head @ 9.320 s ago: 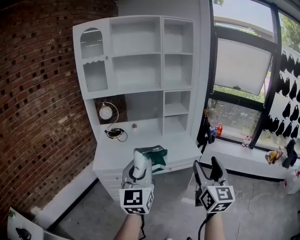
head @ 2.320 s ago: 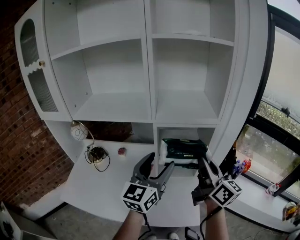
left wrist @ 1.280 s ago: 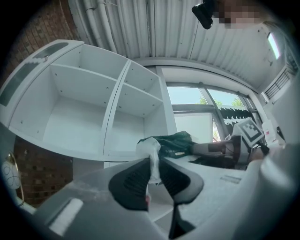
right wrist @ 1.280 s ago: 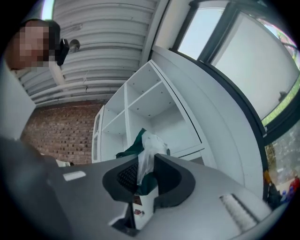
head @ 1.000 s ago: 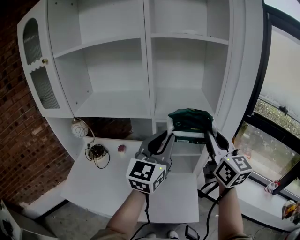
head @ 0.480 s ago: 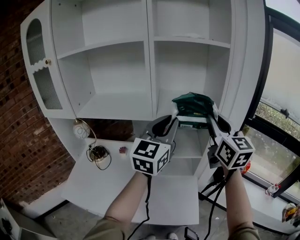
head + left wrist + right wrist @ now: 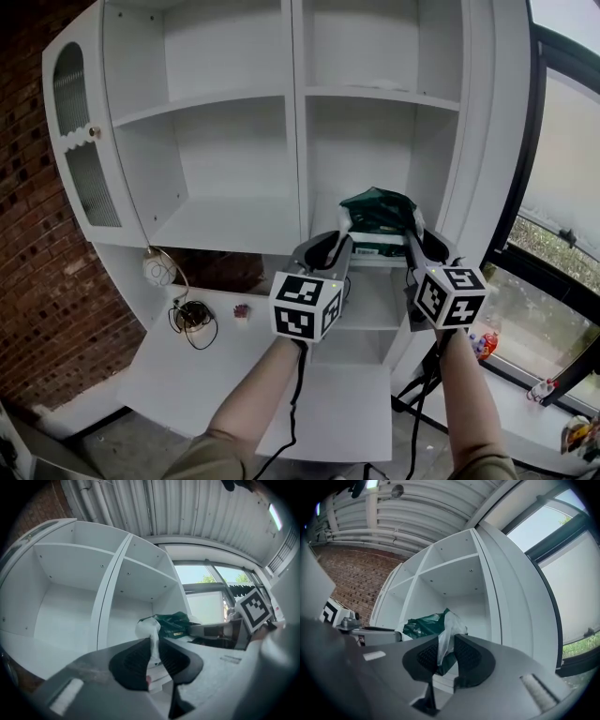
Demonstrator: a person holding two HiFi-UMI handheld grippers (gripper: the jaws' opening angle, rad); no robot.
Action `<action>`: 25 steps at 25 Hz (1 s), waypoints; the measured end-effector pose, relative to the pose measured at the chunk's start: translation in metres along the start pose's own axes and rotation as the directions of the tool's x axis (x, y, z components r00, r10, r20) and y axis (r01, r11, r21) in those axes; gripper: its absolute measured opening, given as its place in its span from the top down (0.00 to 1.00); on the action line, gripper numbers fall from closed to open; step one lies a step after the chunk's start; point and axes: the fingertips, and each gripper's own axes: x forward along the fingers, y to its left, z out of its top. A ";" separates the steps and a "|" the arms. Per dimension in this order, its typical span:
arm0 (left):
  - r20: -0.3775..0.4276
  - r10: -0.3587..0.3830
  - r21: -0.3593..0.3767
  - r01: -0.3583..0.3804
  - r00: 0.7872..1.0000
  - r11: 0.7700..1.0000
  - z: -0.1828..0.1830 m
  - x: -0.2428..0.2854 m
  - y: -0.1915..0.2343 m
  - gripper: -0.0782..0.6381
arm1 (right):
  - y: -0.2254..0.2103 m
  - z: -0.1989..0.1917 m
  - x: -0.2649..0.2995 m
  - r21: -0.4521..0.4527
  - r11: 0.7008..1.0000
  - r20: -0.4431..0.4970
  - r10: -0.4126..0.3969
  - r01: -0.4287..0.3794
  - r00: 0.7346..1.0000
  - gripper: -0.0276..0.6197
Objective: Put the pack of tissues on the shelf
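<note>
Up front, head view: pack of tissues (image 7: 378, 217) (green, plastic-wrapped) held raised between both tools, level with the right middle compartment of the white shelf unit (image 7: 225, 217); unclear whether resting on its board. Left gripper (image 7: 336, 246) at the pack's left end, right gripper (image 7: 414, 242) at its right. Left gripper view: jaws nearly together, pinching the pale wrapper end. Right gripper view: jaws likewise clamped on the opposite wrapper end, green pack just beyond.

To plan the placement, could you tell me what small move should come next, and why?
Probably ease the pack of tissues forward over the right-hand shelf: the left gripper and right gripper each pinch a wrapper end, and it hangs in front of the shelf, not yet set down.
</note>
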 end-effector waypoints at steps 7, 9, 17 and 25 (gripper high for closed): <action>-0.013 0.042 0.039 -0.041 0.999 0.998 0.006 0.015 0.005 0.79 | -0.007 0.002 0.012 -0.049 0.997 -0.011 -0.061 0.060 0.998 0.87; -0.028 0.047 0.039 -0.046 0.998 0.998 0.006 0.019 0.008 0.79 | -0.009 0.001 0.017 -0.070 0.994 -0.024 -0.086 0.084 0.996 0.87; -0.074 0.094 0.075 -0.088 0.993 0.993 -0.003 0.030 0.019 0.79 | -0.008 -0.008 0.034 -0.221 0.964 -0.094 -0.173 0.148 0.980 0.87; -0.147 0.131 0.104 -0.116 0.980 0.988 -0.011 0.040 0.026 0.79 | -0.009 -0.015 0.050 -0.314 0.934 -0.167 -0.228 0.167 0.959 0.87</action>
